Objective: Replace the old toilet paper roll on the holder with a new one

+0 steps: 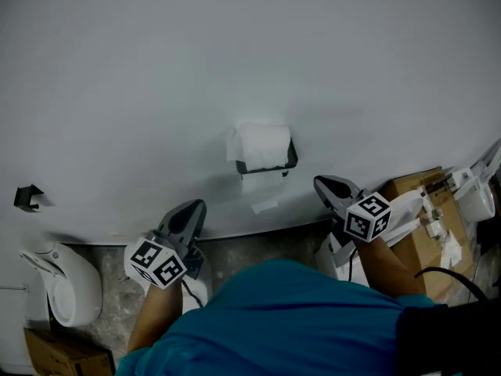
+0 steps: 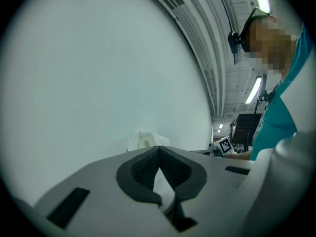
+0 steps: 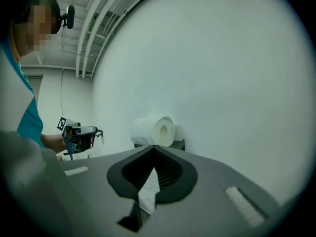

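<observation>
I am watching the toilet paper roll (image 1: 262,143) sitting on its holder (image 1: 291,160) on the wall (image 1: 156,69), at 12 o'clock ahead. I am holding the left gripper (image 1: 192,208) at the roll's 7 o'clock and the right gripper (image 1: 327,185) at its 4 o'clock, both clear of it, each with jaws pressed together on nothing

toilet paper roll (image 1: 262,145) | white, full | on wall holder (image 1: 268,165)
</observation>
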`<state>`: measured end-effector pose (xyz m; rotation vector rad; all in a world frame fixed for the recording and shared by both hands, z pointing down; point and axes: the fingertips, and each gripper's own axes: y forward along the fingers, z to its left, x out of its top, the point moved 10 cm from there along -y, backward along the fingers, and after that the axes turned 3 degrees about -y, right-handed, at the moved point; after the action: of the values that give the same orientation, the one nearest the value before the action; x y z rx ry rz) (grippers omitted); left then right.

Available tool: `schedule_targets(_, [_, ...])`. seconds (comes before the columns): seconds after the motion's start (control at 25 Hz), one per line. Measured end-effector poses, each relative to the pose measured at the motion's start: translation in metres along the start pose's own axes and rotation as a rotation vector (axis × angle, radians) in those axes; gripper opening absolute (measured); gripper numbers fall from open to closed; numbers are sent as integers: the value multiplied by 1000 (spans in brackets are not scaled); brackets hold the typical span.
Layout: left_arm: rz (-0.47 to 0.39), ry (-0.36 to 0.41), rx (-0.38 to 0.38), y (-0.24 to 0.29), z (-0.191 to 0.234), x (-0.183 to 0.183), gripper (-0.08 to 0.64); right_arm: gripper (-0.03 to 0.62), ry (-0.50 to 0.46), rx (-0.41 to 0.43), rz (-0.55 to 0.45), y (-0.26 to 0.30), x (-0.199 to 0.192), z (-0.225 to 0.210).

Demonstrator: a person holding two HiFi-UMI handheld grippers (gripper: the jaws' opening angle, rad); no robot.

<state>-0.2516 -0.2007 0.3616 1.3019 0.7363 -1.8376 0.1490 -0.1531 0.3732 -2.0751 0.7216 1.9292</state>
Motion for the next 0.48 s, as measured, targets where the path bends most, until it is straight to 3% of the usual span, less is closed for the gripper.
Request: schedule_targets(0.48, [11,43,5,15,-14,0,9,0,-23,35,13,3,2,-11])
